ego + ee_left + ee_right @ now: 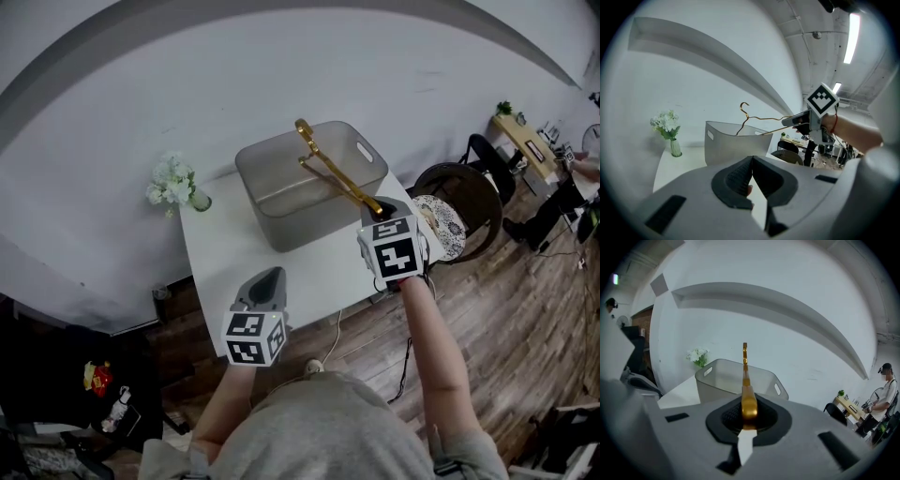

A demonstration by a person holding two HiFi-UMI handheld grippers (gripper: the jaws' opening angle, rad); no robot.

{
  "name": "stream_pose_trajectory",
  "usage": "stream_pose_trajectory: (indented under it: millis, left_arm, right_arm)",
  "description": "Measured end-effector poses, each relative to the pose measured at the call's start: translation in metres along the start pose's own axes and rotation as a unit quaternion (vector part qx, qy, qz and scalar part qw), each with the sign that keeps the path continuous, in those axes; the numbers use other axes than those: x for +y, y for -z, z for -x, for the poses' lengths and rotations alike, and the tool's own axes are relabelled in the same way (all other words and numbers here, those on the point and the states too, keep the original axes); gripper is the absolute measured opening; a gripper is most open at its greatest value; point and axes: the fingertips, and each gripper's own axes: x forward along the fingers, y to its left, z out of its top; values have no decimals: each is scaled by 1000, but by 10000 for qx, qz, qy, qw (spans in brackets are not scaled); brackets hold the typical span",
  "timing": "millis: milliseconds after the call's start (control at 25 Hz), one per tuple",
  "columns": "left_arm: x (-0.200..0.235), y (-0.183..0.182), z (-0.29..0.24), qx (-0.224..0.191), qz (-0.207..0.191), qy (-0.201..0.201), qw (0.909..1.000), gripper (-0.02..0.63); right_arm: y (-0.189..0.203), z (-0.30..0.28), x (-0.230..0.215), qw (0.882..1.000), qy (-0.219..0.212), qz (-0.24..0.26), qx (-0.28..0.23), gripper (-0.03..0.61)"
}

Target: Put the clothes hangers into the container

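A gold clothes hanger (330, 171) slants over the open top of the grey container (309, 230) on the white table (225, 248). My right gripper (375, 210) is shut on the hanger's near end, at the container's right front corner. In the right gripper view the hanger (749, 401) runs straight out from between the pads, with the container (717, 380) below and beyond it. My left gripper (267, 277) hangs over the table's front edge, shut and empty. The left gripper view shows its jaws meeting (751, 162), with the hanger (759, 120) and the right gripper (796, 122) above the container (726, 146).
A vase of white flowers (176, 184) stands at the table's back left corner. A round chair (461, 204) sits just right of the table. Further right are a desk and a person (574, 187). A cable trails on the wooden floor below the table's front edge.
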Motion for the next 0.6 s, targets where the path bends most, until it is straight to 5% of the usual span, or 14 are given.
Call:
stream_pose_trajectory:
  millis: [440,600]
  left_arm:
    - [-3,2,-3,54,-17,-46,10000,8]
    - [-3,2,-5,57,-34,-34,10000,8]
  right_arm:
    - [-5,-19,2,9990,-256,-366,-103,15]
    - [-7,-21,5,9984,-372,-385,-164,74]
